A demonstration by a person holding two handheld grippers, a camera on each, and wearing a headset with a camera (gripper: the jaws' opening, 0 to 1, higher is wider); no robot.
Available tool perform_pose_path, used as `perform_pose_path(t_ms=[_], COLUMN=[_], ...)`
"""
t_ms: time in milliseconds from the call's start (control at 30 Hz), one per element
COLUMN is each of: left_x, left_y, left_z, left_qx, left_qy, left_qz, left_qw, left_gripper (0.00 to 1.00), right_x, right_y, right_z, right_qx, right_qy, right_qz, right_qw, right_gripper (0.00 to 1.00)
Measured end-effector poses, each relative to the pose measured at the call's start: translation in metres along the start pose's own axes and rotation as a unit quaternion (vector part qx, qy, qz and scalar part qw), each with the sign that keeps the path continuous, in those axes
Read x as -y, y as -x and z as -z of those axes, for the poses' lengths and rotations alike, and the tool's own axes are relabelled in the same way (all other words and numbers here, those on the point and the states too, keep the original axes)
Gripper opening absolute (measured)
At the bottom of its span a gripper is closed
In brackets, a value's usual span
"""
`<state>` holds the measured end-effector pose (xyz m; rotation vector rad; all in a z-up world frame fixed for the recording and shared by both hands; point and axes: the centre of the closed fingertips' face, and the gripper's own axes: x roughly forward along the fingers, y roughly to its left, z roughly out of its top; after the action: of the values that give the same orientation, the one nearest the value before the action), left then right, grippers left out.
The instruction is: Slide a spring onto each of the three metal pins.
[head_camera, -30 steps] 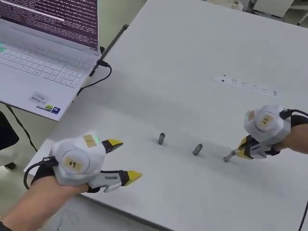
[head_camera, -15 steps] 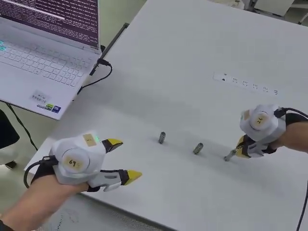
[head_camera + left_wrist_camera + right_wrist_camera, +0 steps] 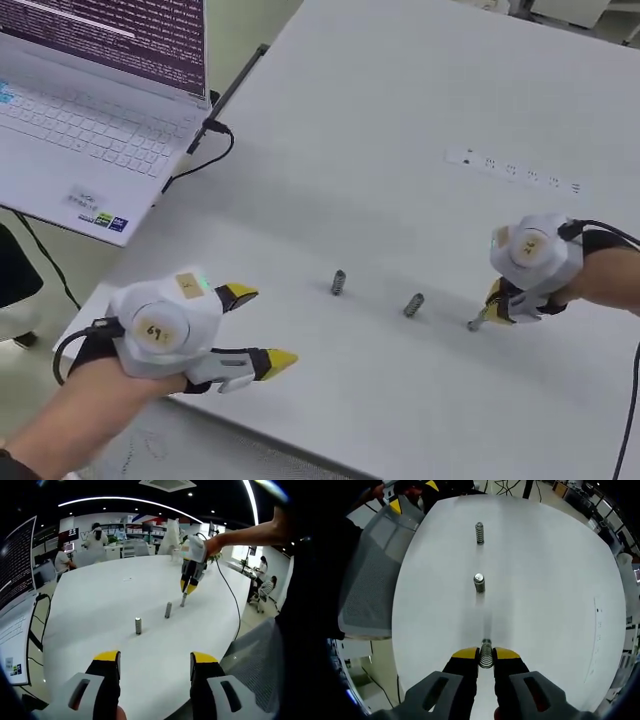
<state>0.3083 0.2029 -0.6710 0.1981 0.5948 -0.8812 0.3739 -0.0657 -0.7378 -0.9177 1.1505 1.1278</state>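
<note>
Pinching the near spring [image 3: 485,656] in the right gripper [image 3: 493,310], jaws pressed together on the coils, at 6 o'clock in the right gripper view and at 4 o'clock in the head view. Holding that spring low over the white table [image 3: 400,100]; cannot tell whether its lower end is touching the surface. Lining up, straight ahead of the closed jaws toward 12 o'clock, with the middle spring [image 3: 479,583] and then the far spring [image 3: 479,532], both standing upright on the table and well apart from each other, the middle one showing a shiny round cap at its top.

Hovering the left gripper [image 3: 262,325] by the table's near edge at 7 o'clock in the head view, yellow-tipped jaws spread wide, gripping nothing, well apart from all three springs. Looking along those open jaws in the left gripper view toward the row of springs at 12 to 1 o'clock, with the right gripper beyond them, pointing downward from a bare forearm.

Lying at 10 o'clock in the head view, an open laptop [image 3: 90,100], screen lit with text, with a black cable [image 3: 210,128] plugged in at its right side. Sitting flat at 2 o'clock, a white power strip [image 3: 512,172]. Standing off the table's edge at 9 o'clock in the right gripper view, a grey mesh chair [image 3: 375,565].
</note>
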Motion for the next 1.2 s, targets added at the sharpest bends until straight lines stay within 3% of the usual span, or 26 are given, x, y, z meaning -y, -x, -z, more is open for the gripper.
perform_pose_path(t_ms=[600, 1200], left_x=[-0.003, -0.003], left_y=[0.001, 0.0], left_z=[0.0, 0.0], left_qx=[-0.003, -0.006], left_qy=[0.002, 0.002], left_qz=[-0.003, -0.002], left_qw=[1.0, 1.0], left_gripper=[0.51, 0.51], right_x=[0.006, 0.0], right_y=[-0.018, -0.034], right_z=[0.004, 0.006], right_qx=[-0.01, -0.016], right_qy=[0.014, 0.014], right_qz=[-0.008, -0.019], right_qw=[0.9998, 0.9996], right_gripper=[0.09, 0.09])
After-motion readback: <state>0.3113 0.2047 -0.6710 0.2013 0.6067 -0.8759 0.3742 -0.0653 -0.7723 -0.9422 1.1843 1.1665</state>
